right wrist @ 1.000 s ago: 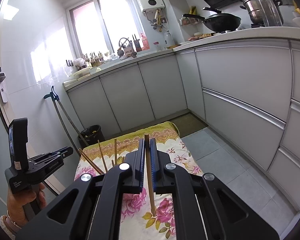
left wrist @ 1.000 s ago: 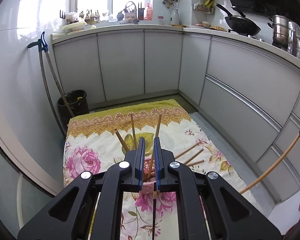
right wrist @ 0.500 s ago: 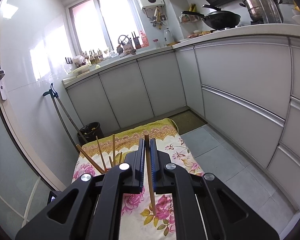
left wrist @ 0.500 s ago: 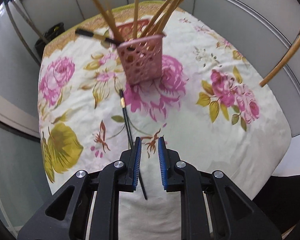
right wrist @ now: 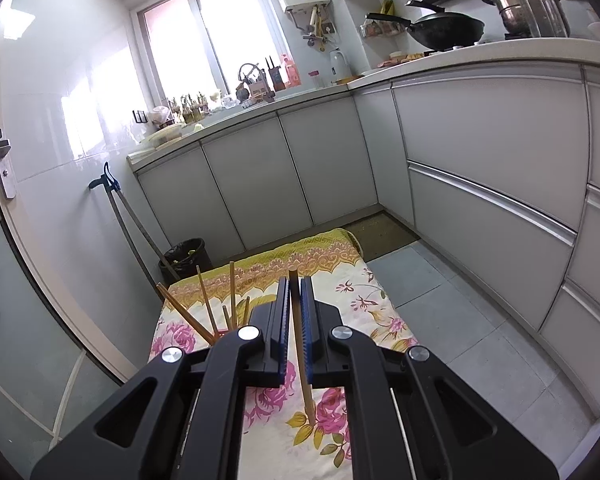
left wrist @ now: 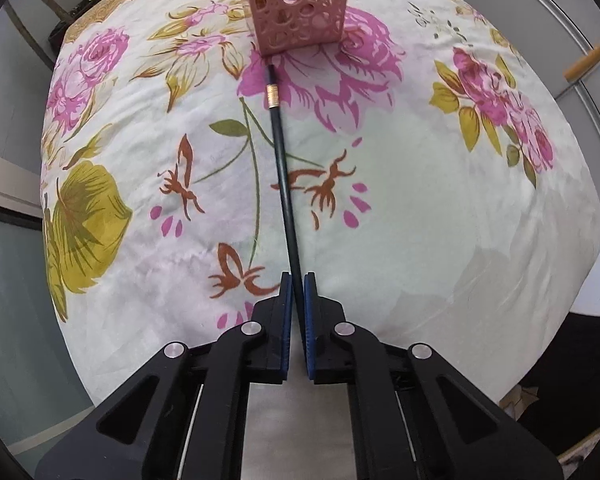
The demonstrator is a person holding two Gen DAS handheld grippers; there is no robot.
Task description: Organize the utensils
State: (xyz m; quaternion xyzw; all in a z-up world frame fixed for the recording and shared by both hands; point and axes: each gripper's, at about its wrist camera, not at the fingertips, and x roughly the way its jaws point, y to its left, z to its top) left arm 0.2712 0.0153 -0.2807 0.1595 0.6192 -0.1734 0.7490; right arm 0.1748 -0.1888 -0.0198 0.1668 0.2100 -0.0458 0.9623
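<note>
One black chopstick (left wrist: 283, 168) between left hand-held gripper (left wrist: 299, 284) pads

Left gripper (left wrist: 298, 280) pointing down at the table, blue pads (left wrist: 286, 304) closing narrowly on either side of a black chopstick (left wrist: 283, 168). Right gripper (right wrist: 295, 284) held level and higher, pads pinching a wooden chopstick (right wrist: 300, 344) upright.

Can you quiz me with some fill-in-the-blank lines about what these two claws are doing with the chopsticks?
1. The left gripper closes on a ____ chopstick lying on the floral cloth.
2. That chopstick's far end reaches the base of the ____ perforated holder.
3. The right gripper holds a ____ chopstick.

Missing words: black; pink; wooden
</note>
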